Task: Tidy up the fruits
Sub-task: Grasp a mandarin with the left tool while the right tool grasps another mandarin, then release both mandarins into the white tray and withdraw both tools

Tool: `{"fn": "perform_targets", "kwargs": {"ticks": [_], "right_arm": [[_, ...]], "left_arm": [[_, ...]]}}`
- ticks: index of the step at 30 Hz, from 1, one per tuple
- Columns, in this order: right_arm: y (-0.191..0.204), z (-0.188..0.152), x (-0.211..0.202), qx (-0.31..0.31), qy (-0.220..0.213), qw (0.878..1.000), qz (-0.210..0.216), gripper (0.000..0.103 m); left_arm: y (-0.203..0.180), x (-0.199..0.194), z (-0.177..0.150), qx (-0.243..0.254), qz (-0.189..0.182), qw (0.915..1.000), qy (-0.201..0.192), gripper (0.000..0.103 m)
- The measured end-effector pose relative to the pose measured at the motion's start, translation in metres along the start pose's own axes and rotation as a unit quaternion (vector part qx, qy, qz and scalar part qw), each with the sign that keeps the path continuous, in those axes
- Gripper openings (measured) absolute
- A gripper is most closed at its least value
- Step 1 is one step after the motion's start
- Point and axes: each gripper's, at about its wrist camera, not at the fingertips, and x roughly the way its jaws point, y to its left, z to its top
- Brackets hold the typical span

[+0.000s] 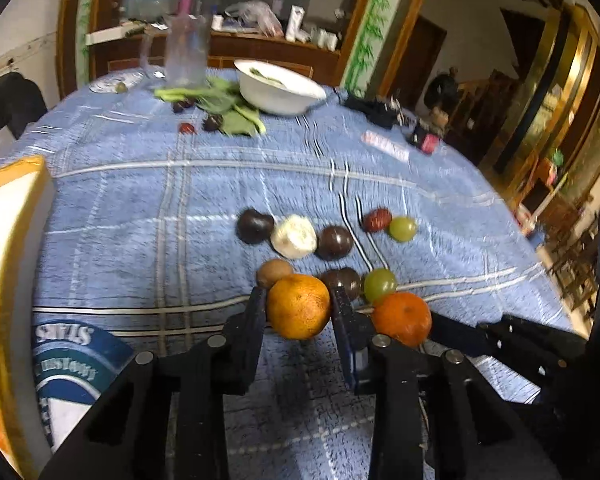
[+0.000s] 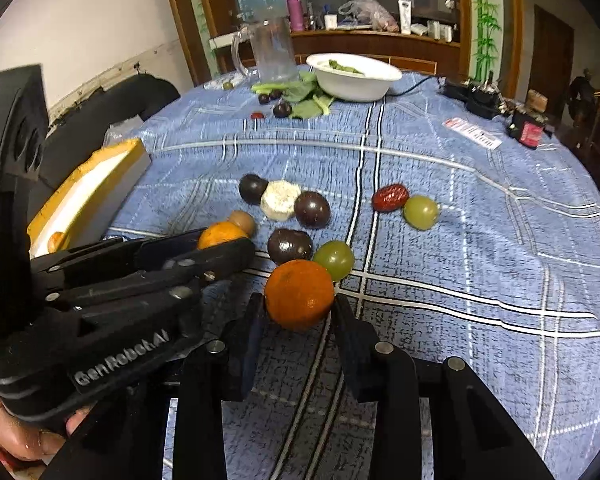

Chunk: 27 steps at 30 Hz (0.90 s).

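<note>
The round table (image 2: 480,240), under a blue checked cloth, carried the orange-rimmed tray (image 2: 96,188) at its left edge. The left gripper (image 1: 299,307) clamped a yellow orange (image 1: 299,306); the right gripper (image 2: 299,308) clamped a darker orange (image 2: 299,295). A green grape (image 2: 334,259) and a dark plum (image 2: 289,245) touched the darker orange; lifting it would likely roll them. The crowded grippers risked colliding.

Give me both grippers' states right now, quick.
Left gripper: shut on the yellow-orange orange.
Right gripper: shut on the deeper orange tangerine.
</note>
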Motion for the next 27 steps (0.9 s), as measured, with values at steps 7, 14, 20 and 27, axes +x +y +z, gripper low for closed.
{"fn": "perform_targets", "kwargs": {"ticks": [7, 14, 20, 27], "right_arm": [[0.036, 0.000, -0.032, -0.032, -0.025, 0.999, 0.001, 0.037], [0.110, 0.021, -0.045, -0.081, -0.040, 0.993, 0.071, 0.037], [0.185, 0.032, -0.020, -0.128, -0.016, 0.984, 0.126, 0.038], [0.242, 0.031, 0.026, -0.163, 0.023, 0.978, 0.129, 0.038]], "left_arm": [[0.043, -0.079, -0.001, -0.051, 0.008, 0.9970, -0.058, 0.031], [0.122, -0.143, -0.004, -0.097, 0.155, 0.9773, -0.107, 0.032], [0.194, -0.142, -0.014, -0.140, 0.225, 0.9617, -0.069, 0.032], [0.227, -0.138, -0.020, -0.164, 0.226, 0.9591, -0.047, 0.032]]}}
